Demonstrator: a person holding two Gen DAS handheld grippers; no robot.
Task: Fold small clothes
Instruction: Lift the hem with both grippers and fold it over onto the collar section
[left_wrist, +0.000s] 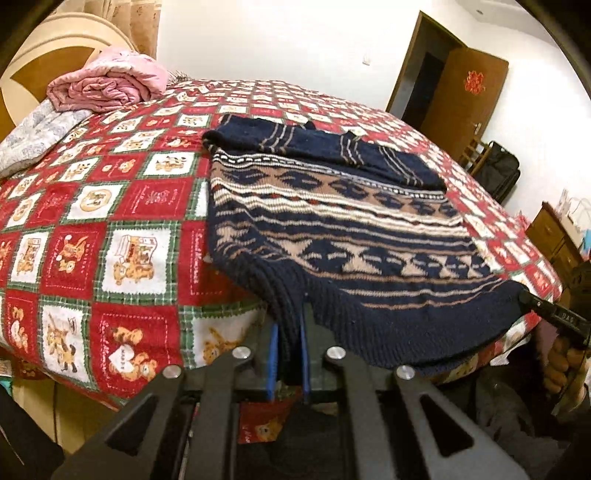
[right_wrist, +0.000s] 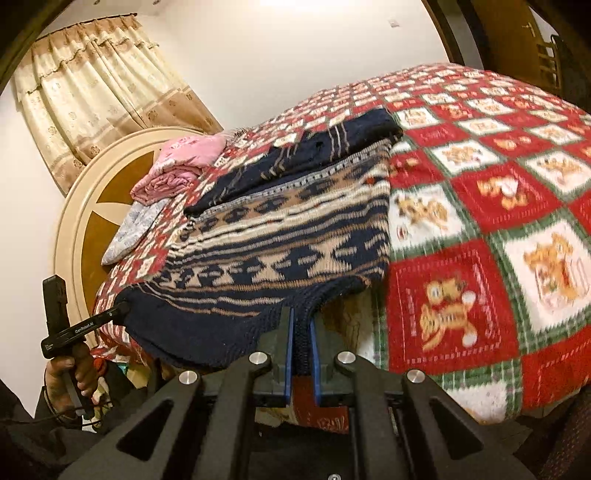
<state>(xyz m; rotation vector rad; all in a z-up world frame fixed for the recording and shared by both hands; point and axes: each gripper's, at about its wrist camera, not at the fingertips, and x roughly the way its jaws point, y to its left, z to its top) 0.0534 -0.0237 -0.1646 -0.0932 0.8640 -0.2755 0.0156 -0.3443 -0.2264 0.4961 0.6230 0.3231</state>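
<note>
At bottom centre, the left gripper (left_wrist: 289, 321) and right gripper (right_wrist: 301, 321) each clamp the sweater (left_wrist: 332, 221) hem, pinched cloth hiding their fingertips; the bedspread (left_wrist: 110, 206) beyond blurs.

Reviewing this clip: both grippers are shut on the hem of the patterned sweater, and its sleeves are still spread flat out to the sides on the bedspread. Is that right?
Not quite. The sleeves are already folded in across the top of the sweater, as the left wrist view shows. The rest holds: the left gripper and the right gripper each have their jaws shut on the hem, over the bedspread.

Navy-and-tan patterned sweater (left_wrist: 332, 236), red-checked bedspread (left_wrist: 110, 206)
</note>
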